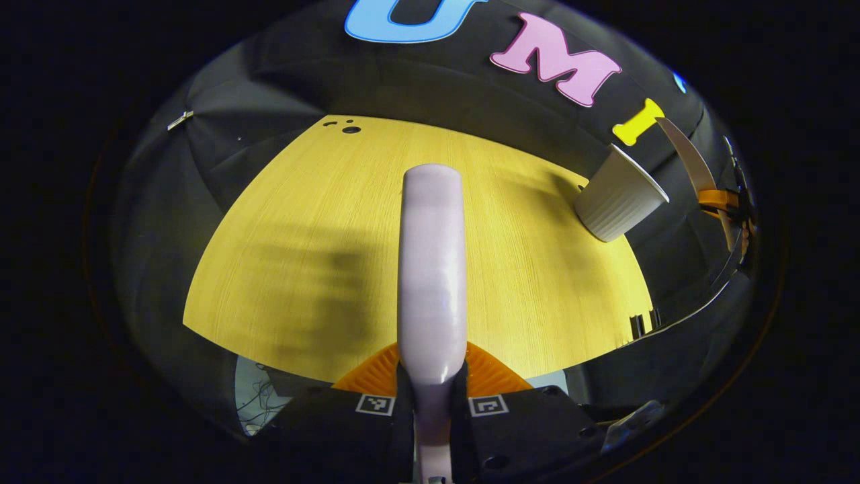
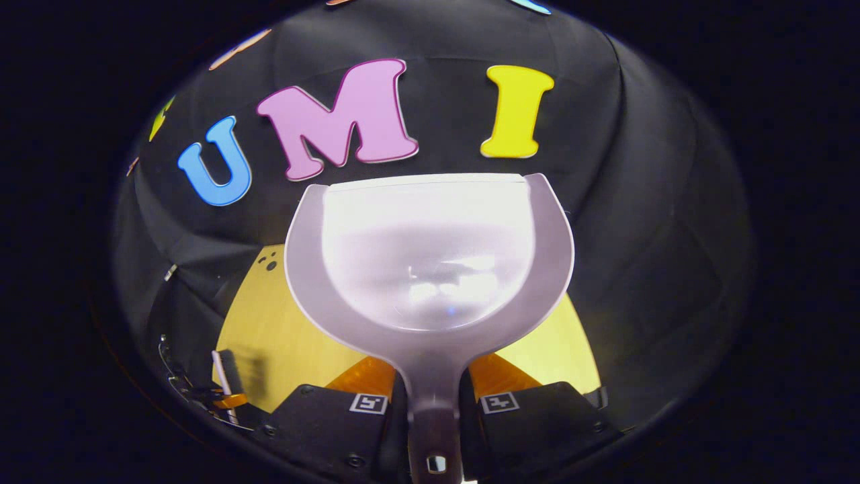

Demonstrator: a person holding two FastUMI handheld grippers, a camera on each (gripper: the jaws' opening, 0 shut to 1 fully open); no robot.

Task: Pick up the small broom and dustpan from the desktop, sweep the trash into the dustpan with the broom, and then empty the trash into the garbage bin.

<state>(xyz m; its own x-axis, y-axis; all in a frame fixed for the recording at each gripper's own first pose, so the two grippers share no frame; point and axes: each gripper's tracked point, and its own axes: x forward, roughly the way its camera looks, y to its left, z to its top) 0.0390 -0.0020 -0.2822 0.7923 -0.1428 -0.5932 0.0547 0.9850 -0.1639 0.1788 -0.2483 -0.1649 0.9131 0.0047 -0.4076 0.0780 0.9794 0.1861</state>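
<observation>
The wooden desktop (image 1: 302, 269) spread out ahead of and below the left gripper (image 1: 430, 396), bare in its middle where the sweeping would be done, and its far edge met the black cloth wall. In the right gripper view the dustpan (image 2: 426, 262) was the biggest thing before the right gripper (image 2: 433, 403): its pale handle ran straight forward from between the two fingers, which pressed on it from either side, and its broad scoop opened away from the gripper, lip farthest off and raised above the table. Held so, level or a little tilted back, it looked ready either to be set down as a catcher or to carry a load without spilling; a few glints lay in the scoop, but whether they were trash or reflections could not be told. The garbage bin (image 1: 618, 198), a ribbed white cup-like tub, sat ahead and to the right of the left gripper, near the table's right edge, mouth turned to the right in this view, handy for tipping the pan out. The small broom (image 1: 431, 269) was clamped by the left gripper's fingers, its long axis pointing straight ahead and away, its rounded pale end farthest out over the desktop; the bristles could not be made out. No loose trash could be seen on the wood.
</observation>
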